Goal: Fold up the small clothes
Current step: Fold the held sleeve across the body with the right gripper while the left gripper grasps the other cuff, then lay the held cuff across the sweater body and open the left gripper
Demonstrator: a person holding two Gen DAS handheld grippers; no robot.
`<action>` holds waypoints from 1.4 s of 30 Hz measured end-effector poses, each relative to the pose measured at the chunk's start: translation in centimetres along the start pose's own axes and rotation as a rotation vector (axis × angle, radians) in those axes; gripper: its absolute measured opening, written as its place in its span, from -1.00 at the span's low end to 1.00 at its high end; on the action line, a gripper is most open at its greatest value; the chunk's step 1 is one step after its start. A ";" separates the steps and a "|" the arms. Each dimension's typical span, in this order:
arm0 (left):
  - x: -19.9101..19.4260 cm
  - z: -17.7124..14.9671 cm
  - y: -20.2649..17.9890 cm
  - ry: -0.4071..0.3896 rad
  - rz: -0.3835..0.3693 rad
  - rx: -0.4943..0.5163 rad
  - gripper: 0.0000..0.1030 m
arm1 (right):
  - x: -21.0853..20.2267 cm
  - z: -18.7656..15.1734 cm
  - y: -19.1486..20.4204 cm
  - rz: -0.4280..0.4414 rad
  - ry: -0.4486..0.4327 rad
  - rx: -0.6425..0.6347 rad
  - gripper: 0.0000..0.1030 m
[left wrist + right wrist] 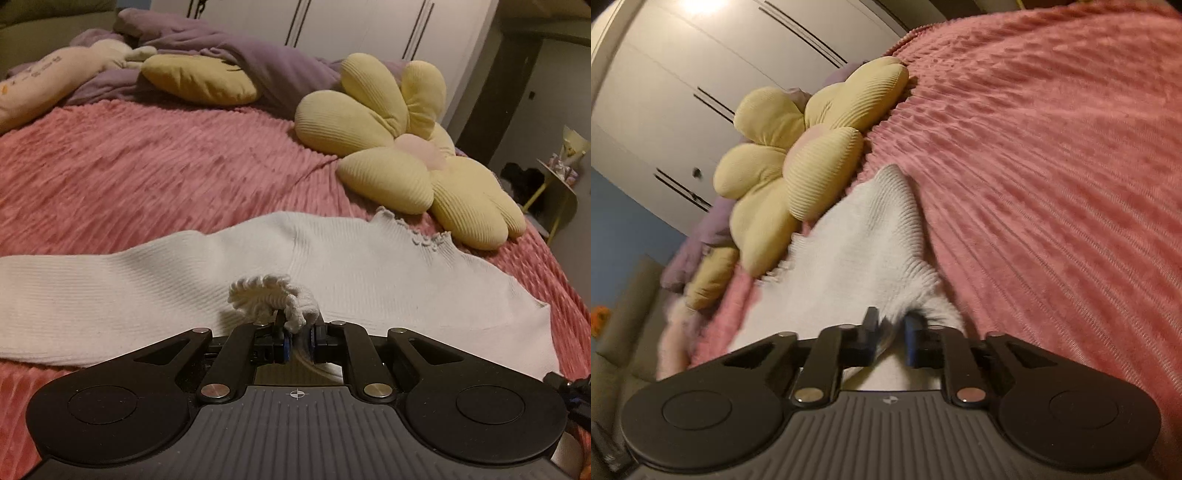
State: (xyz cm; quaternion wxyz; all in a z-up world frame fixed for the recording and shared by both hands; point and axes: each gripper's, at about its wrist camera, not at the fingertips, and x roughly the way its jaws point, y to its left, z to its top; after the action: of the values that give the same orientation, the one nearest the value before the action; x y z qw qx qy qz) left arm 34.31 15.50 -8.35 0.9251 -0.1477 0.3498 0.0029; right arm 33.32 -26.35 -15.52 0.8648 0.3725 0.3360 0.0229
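Observation:
A white ribbed knit garment [258, 266] with frilled edges lies spread on the pink bedspread [147, 170]. My left gripper [298, 341] is shut on a frilled edge of it [273, 295], bunched up above the jaws. In the right wrist view the same white garment [864, 251] runs from the jaws toward the flower cushion. My right gripper [891, 339] is shut on another edge of the garment, with cloth pinched between the narrow-set jaws. The right gripper's tip shows at the left wrist view's right edge [569, 391].
A yellow flower cushion [413, 155] lies at the garment's far right, also in the right wrist view [798, 162]. A yellow pillow [199, 79], a purple blanket [258, 55] and a plush toy [48, 81] lie at the back. White wardrobe doors [683, 92] stand behind.

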 end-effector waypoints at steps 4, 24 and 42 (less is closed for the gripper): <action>-1.5 0.5 -0.3 -0.098 -0.062 -0.023 -0.77 | -1.3 -0.2 1.3 -0.044 -0.095 -0.129 -0.86; 1.8 -2.6 1.7 0.067 0.194 0.063 0.24 | 0.3 -1.9 4.0 -0.223 -0.030 -0.479 -0.77; -13.2 -5.5 22.1 -0.141 0.305 -0.484 0.88 | -10.1 -11.8 5.6 -0.235 0.026 -0.569 0.66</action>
State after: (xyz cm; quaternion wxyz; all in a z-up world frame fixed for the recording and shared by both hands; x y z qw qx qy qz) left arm 18.36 36.44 -9.74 0.8739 -0.3091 0.2919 0.2356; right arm 19.63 -17.82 -11.95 0.9267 0.0739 0.3680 0.0209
